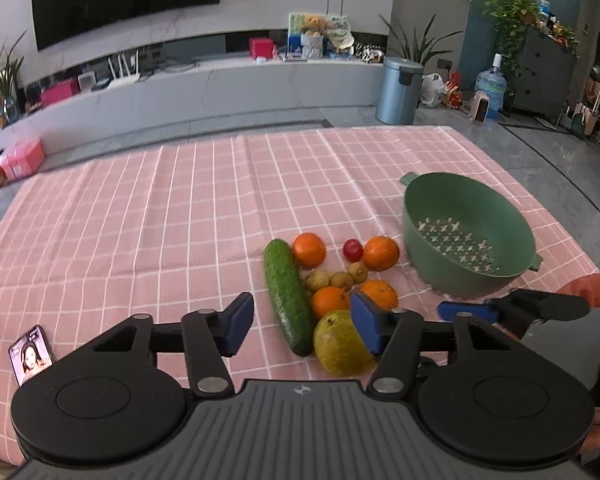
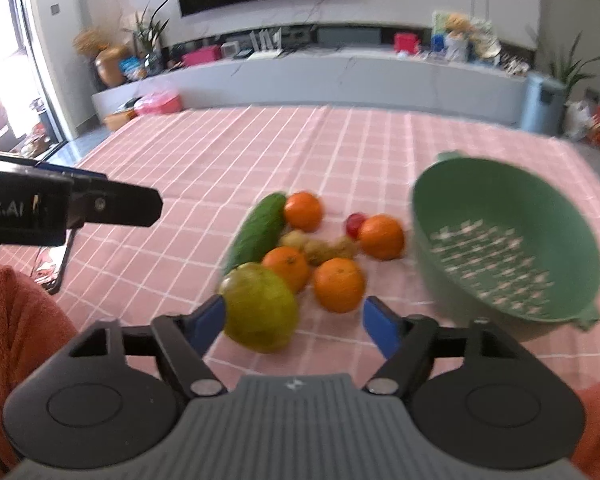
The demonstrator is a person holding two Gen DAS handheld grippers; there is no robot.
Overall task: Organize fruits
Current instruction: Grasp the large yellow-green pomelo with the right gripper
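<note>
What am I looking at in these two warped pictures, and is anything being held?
No robot here: a person carries a two-fingered claw in each hand, each with a wide-angle camera looking forward along its blue fingers, which causes the warping. One picture comes from the left claw, the other from the right claw. Each view also catches the other claw at its edge.

On the pink checked cloth lie a cucumber, four oranges, a pear, a small red fruit and three small brown fruits. A green strainer stands empty beside them, and a phone lies at the near left.

Both claws are open and hold nothing. The right one has the pear just ahead of its fingers.
</note>
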